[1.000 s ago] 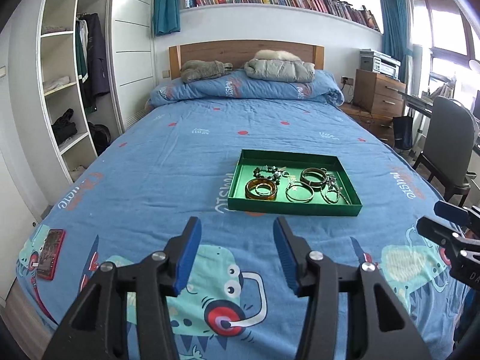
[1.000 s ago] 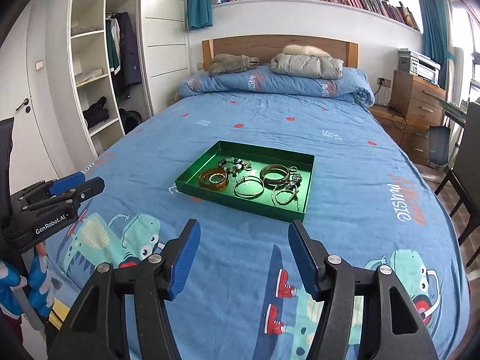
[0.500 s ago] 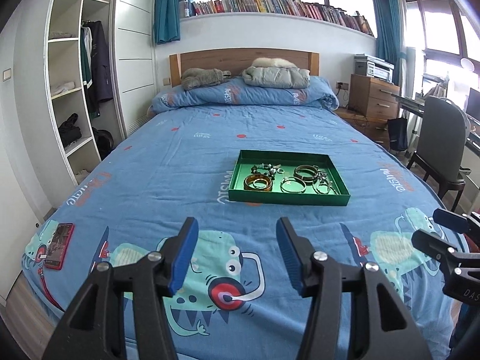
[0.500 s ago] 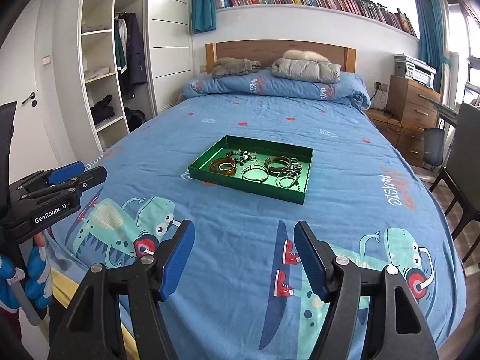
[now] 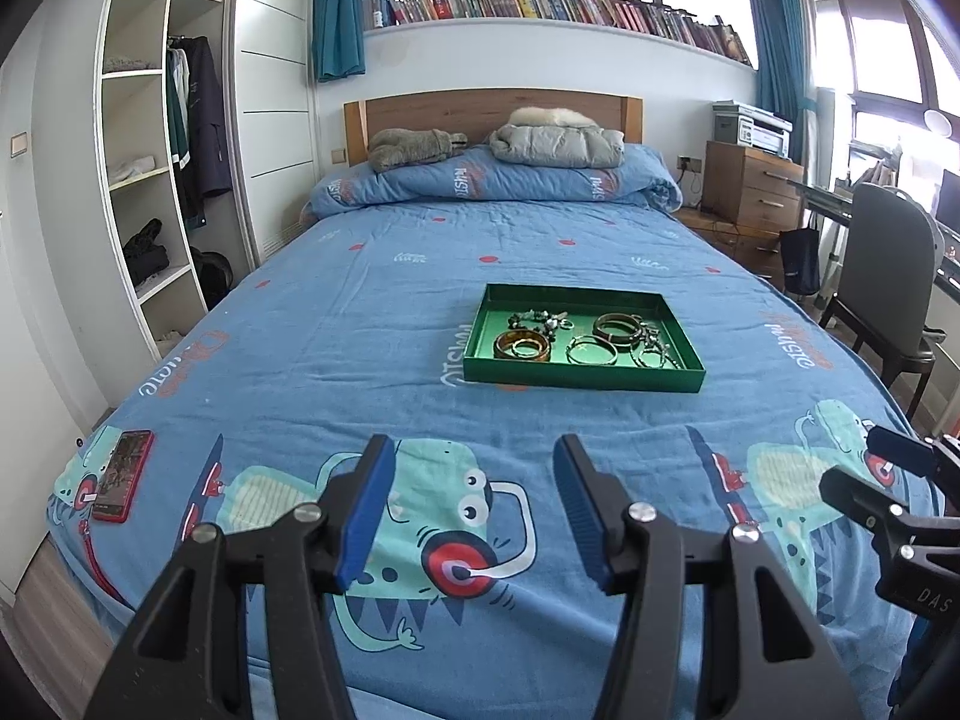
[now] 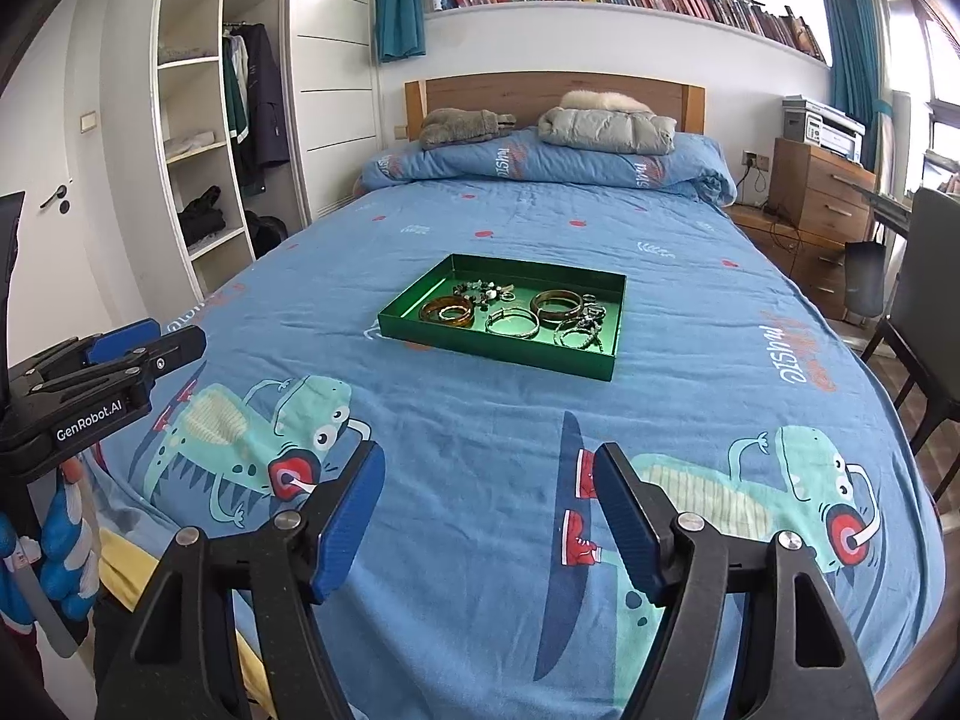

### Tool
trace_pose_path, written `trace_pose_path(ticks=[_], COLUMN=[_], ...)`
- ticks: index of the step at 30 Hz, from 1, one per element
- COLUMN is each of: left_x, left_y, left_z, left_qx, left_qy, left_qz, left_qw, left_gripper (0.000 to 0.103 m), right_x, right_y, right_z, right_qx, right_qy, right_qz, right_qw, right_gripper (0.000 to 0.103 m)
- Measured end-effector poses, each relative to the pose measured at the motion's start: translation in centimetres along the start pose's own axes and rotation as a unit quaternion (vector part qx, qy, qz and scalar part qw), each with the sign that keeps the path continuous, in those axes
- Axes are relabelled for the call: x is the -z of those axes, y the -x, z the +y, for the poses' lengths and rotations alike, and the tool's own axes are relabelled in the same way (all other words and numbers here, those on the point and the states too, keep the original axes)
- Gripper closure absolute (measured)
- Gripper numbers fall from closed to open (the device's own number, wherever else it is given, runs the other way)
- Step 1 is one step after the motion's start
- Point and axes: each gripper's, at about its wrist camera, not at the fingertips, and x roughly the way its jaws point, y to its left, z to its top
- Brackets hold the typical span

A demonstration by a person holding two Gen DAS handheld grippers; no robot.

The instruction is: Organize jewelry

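Observation:
A green tray [image 5: 579,376] sits mid-bed and holds several bangles and a beaded bracelet. It also shows in the right wrist view [image 6: 498,351]. An amber bangle [image 5: 522,345] lies at the tray's left, silver bangles [image 5: 593,351] in the middle. My left gripper [image 5: 474,507] is open and empty, held back near the foot of the bed. My right gripper [image 6: 489,516] is open and empty, also far short of the tray. Each gripper shows at the edge of the other's view.
The bed [image 5: 360,324] has a blue cartoon cover. A red phone [image 5: 122,474] lies at its front left corner. A folded duvet and pillows lie at the headboard. A wardrobe with shelves stands left; a wooden dresser and a chair [image 5: 882,294] stand right.
Both grippers have drawn back from the tray and risen, so the tray looks smaller and farther. Both stay open and empty. The jewelry has not moved.

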Motion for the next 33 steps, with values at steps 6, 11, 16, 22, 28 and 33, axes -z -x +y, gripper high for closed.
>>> trace_pose_path(ticks=[6,11,16,22,28,33], left_x=[0.4,0.4,0.4,0.3,0.2,0.3], left_y=[-0.1,-0.1,-0.2,-0.3,-0.7,-1.2], left_z=[0.0,0.1,0.0,-0.1,-0.2,-0.2], left_qx=[-0.004,-0.004,-0.003,-0.003,-0.008,-0.009], left_qy=[0.001,0.001,0.001,0.001,0.002,0.005], left_qz=[0.0,-0.008,-0.008,-0.007,-0.005,-0.003], left_qw=[1.0,1.0,1.0,1.0,1.0,0.9999], left_gripper=[0.05,0.05,0.05,0.05,0.05,0.05], right_x=[0.1,-0.3,-0.4,-0.1,-0.2,-0.5], right_y=[0.3,0.7,0.4,-0.1,-0.4,-0.5], right_z=[-0.5,-1.0,-1.4,-1.8,-1.8,-1.9], right_qx=[0.02,0.036,0.048,0.05,0.051,0.063], right_qy=[-0.008,-0.016,-0.02,-0.025,-0.023,-0.027], right_qz=[-0.013,-0.031,-0.036,-0.032,-0.032,-0.035], right_qw=[1.0,0.999,0.998,0.998,0.998,0.997], right_gripper=[0.026,0.012,0.0,0.0,0.0,0.0])
